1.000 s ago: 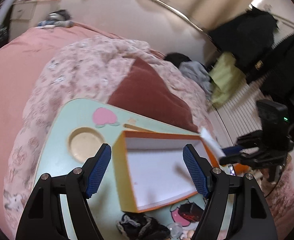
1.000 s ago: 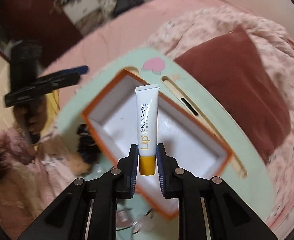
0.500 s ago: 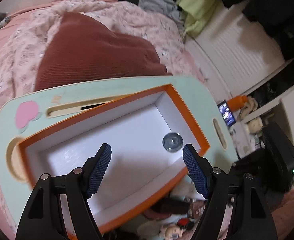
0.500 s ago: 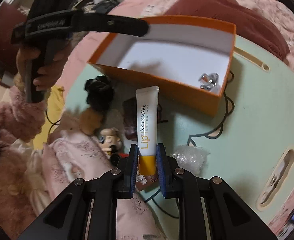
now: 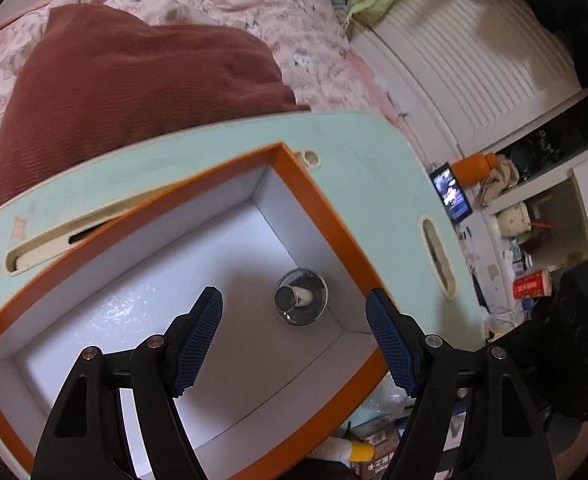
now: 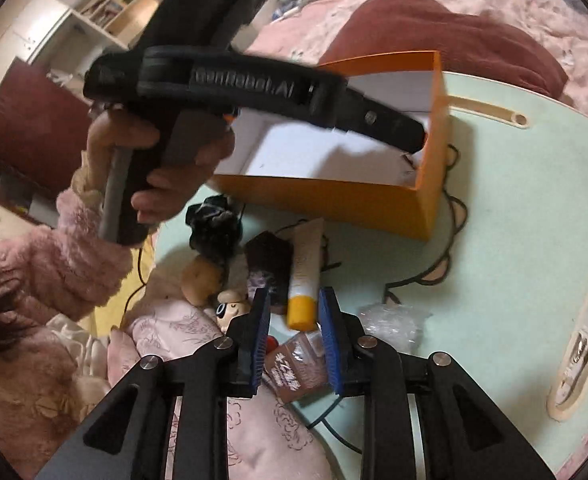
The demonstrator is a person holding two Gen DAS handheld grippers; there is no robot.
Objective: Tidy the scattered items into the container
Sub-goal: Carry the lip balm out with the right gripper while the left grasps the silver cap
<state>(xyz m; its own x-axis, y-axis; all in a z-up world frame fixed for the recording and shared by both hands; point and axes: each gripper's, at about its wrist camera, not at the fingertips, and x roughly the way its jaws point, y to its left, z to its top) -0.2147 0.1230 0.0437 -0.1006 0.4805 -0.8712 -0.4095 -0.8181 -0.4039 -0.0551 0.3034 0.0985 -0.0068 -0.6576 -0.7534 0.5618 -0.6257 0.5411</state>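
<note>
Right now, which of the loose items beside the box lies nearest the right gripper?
The white lip balm tube: its yellow cap sits between the opening fingers of the right gripper, untouched by them. The black scrunchie lies farther away.

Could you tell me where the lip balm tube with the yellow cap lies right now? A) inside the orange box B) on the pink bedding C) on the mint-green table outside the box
C: the lip balm tube lies outside the orange box, among the clutter on the table.
</note>
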